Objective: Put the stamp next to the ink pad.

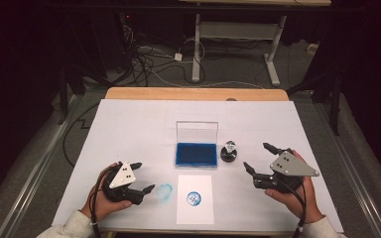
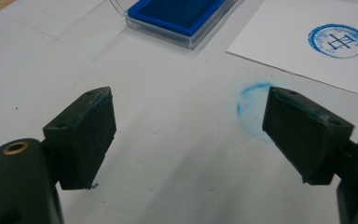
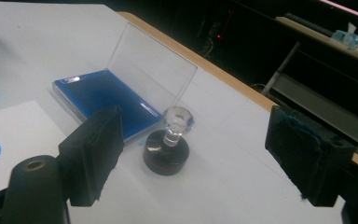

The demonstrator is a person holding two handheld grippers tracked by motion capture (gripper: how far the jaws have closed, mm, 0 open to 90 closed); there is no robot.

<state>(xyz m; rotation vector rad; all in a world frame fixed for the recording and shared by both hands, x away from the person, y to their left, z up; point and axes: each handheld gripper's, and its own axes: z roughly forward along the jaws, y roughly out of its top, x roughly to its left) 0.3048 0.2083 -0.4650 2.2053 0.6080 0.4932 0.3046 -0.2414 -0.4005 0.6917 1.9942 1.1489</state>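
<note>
Resting on the white tabletop, both hands sit apart from the work items, nothing held. Largest first: tabletop covered w/ white sheet, wood edge at far side. Next, ink pad, blue, centre of tabletop, clear lid stood up at the back so the pad is open for inking. Just in front of it lies the paper, near the person's edge, w/ a round blue stamp print on it, so a print is already made by the look of it. Left of the paper, a faint blue smudge directly on the tabletop; likely a stray print or wipe, can't tell which.

Left gripper sits low at left, just beside the smudge, jaws spread wide, empty; in the left gripper view the smudge lies between the jaws but farther off. Right gripper at right, jaws also wide apart, holding nothing, pointing toward the stamp. Blue ink stains on one of its pads, prob from handling.

Stamp = smallest item, black round base w/ clear knob, upright, just right of the ink pad, touching neither gripper. In the right gripper view it stands centred between the jaws, near but apart, so right side looks best placed for a grab by the knob.
</note>
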